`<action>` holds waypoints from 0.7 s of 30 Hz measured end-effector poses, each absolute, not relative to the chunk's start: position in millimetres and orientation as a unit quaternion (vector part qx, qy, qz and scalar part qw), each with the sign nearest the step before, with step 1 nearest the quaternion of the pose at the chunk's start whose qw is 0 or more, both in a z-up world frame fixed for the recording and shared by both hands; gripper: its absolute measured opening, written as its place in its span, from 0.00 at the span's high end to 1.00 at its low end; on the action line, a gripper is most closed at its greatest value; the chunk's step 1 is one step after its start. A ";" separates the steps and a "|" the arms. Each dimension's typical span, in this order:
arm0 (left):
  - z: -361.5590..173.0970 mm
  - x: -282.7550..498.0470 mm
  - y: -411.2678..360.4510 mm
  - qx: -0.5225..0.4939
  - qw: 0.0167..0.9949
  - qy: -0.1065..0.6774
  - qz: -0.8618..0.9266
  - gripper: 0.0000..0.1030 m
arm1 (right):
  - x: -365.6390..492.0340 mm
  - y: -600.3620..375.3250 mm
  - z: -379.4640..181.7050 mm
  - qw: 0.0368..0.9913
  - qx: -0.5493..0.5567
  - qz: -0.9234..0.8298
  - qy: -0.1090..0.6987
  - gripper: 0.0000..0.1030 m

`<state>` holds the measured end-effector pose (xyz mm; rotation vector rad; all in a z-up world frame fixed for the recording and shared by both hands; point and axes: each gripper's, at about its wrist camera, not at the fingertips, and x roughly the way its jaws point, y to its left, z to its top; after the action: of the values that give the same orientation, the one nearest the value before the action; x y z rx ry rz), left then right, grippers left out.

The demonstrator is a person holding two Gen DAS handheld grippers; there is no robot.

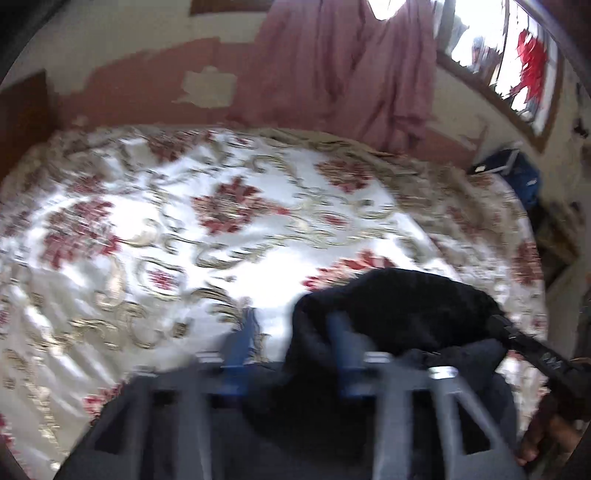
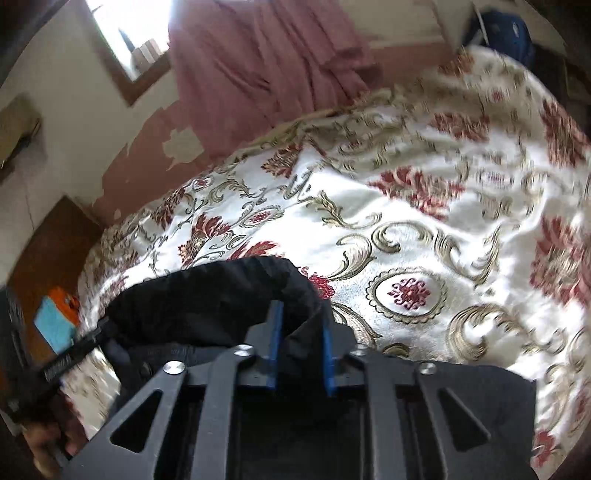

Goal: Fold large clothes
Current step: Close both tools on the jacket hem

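Observation:
A black garment (image 1: 399, 306) (image 2: 207, 295) lies bunched on the floral bedspread (image 1: 184, 221), its rim arching between the two grippers. In the blurred left wrist view my left gripper (image 1: 291, 321) has its blue fingers apart. The cloth's edge sits against the right-hand finger, and bedspread shows beside the other one. My right gripper (image 2: 301, 325) is shut on a fold of the black cloth. Each view shows the other gripper's dark fingers (image 1: 532, 350) (image 2: 74, 354) at the far end of the arch, with a hand (image 1: 546, 435) (image 2: 44, 446) behind them.
The bedspread (image 2: 424, 229) fills most of both views, beyond and beside the garment. A pink curtain (image 1: 332, 66) hangs on the peeling wall behind the bed, beside a bright window (image 2: 125, 29). A blue bag (image 1: 517, 173) sits at the bed's far corner. Orange and turquoise items (image 2: 59, 317) lie off the bed's side.

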<state>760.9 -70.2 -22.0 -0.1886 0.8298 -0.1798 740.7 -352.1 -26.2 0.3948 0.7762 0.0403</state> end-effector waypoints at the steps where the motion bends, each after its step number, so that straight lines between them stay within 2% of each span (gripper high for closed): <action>1: -20.5 756.5 -69.7 -0.094 0.909 0.395 -0.090 0.88 | 731.6 -350.0 -22.1 0.911 0.182 0.024 0.368 0.87; 7: -7.5 713.0 -53.3 -0.095 0.922 0.355 -0.126 0.93 | 673.8 -353.2 1.0 0.929 0.145 0.052 0.335 0.91; 12: -6.7 676.9 -35.6 -0.100 0.917 0.358 -0.147 0.94 | 631.7 -345.1 9.1 0.941 0.108 0.067 0.314 0.94; 21: -56.2 648.0 -34.5 -0.090 0.900 0.401 -0.148 0.95 | 614.4 -355.0 -44.3 0.919 0.118 0.061 0.372 0.96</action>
<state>648.0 -34.5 -56.2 -0.1868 0.8298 -0.3062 614.4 -355.0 -44.3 0.2418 0.7645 0.1254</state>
